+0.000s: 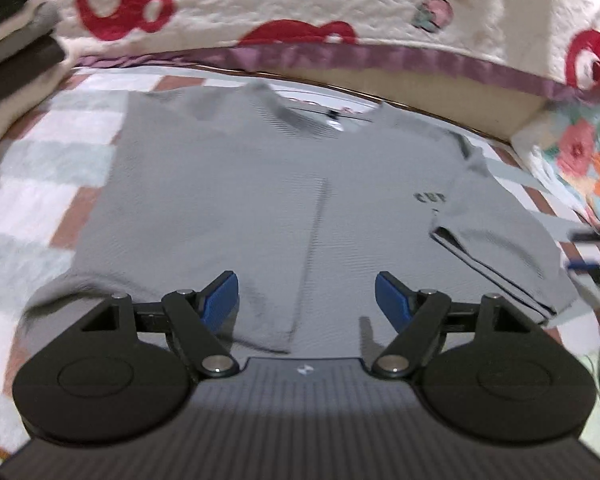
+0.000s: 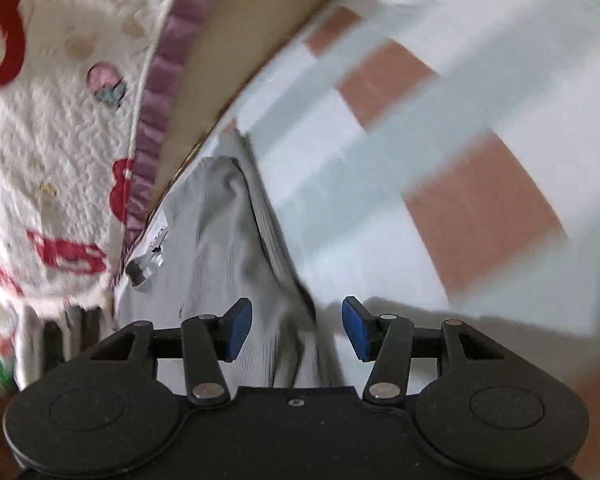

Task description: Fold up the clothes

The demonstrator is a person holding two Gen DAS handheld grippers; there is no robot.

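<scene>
Grey T-shirt (image 1: 228, 200) lies face up on the checked bed sheet (image 1: 52, 168), collar at the far side, hem near. One side is already folded in over the middle, a straight fold line running down the centre; the right sleeve (image 1: 496, 240) is turned over across the chest.

Left gripper (image 1: 306, 300) hangs above the near hem, jaws wide apart, nothing between them. Right gripper (image 2: 297, 330) sits over the shirt's edge, seen from the side in its own blurred view, jaws apart and not pressing, a ridge of bunched grey cloth rising between them.

The risk, as I judge it: that ridge. Closing on it as it lies would likely take several layers at once and drag the finished fold askew. A careless pull at the hem could also slide the whole shirt on the smooth sheet.

Room to move: plenty of open sheet on the right of the shirt in the right wrist view. The far side is tight, with the quilted blanket (image 1: 300, 0) and its purple trim (image 1: 380, 60) close behind the collar. A stack of folded clothes (image 1: 12, 40) stands at the far left, well apart.
</scene>
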